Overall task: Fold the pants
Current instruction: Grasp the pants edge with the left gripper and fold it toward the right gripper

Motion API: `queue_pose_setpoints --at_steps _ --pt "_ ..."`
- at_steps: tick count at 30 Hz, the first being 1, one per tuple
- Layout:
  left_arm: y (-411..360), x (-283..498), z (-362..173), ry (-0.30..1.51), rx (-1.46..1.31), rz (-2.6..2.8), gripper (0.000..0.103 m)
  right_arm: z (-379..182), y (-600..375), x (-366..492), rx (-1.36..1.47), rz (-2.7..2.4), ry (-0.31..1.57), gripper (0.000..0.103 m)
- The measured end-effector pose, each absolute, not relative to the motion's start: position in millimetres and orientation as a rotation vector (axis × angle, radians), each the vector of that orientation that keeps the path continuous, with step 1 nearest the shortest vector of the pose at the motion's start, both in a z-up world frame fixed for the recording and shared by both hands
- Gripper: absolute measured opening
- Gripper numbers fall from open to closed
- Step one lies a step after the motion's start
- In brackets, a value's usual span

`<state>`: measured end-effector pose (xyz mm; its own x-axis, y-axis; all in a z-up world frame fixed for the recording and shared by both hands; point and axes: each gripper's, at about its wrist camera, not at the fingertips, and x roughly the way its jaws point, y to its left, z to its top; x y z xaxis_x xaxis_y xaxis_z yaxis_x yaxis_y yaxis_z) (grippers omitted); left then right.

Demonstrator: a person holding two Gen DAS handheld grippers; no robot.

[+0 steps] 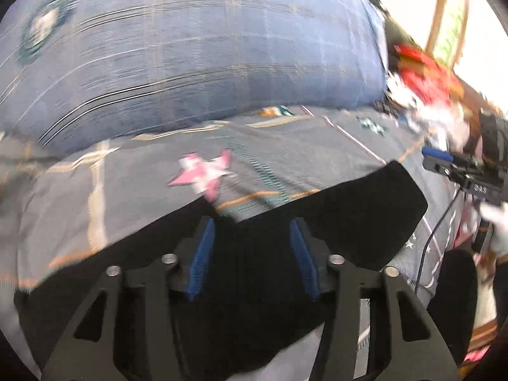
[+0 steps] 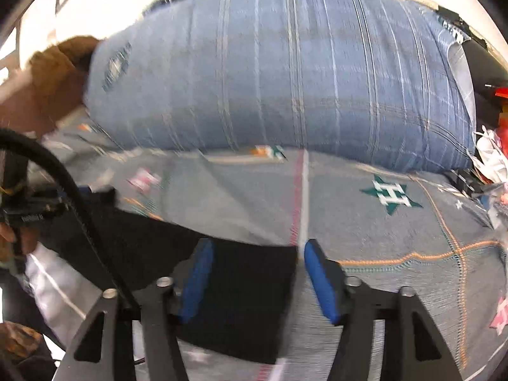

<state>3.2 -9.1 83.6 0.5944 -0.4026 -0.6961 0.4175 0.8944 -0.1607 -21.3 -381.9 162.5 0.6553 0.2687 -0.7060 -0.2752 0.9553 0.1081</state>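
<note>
The black pants lie flat on a grey patterned bedspread. My left gripper is open, its blue-padded fingers apart just over the black cloth near its far edge. In the right wrist view the pants lie under my right gripper, which is open, with the pants' right edge between its fingers. The right gripper also shows at the right edge of the left wrist view, and the left gripper shows at the left of the right wrist view. Both views are motion-blurred.
A large blue plaid pillow lies along the far side of the bed and also fills the top of the right wrist view. Red and white clutter sits at the far right. A black cable runs across the left.
</note>
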Motion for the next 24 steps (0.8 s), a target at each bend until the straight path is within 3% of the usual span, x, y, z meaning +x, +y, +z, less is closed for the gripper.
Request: queue_pose_setpoints --at_steps 8,12,17,19,20,23,24 --pt "29 -36 31 0.913 -0.018 -0.372 0.05 155 -310 -9 0.156 0.552 0.815 0.059" --pt "37 -50 42 0.862 -0.016 -0.357 0.05 140 -245 14 0.155 0.701 0.848 0.058" --pt "80 -42 71 0.769 -0.031 -0.228 0.05 121 -164 47 0.088 0.793 0.901 0.05" --pt "104 -33 70 0.779 -0.039 -0.144 0.051 108 -140 63 0.087 0.799 0.945 0.044" --pt "117 -29 67 0.797 -0.042 -0.094 0.051 103 -135 67 0.095 0.82 0.958 0.032" --pt "156 -20 54 0.846 -0.052 0.08 0.051 92 -119 77 0.026 0.812 0.968 0.011" --pt "172 -19 47 0.863 -0.073 0.146 0.051 94 -120 79 0.023 0.801 0.957 0.011"
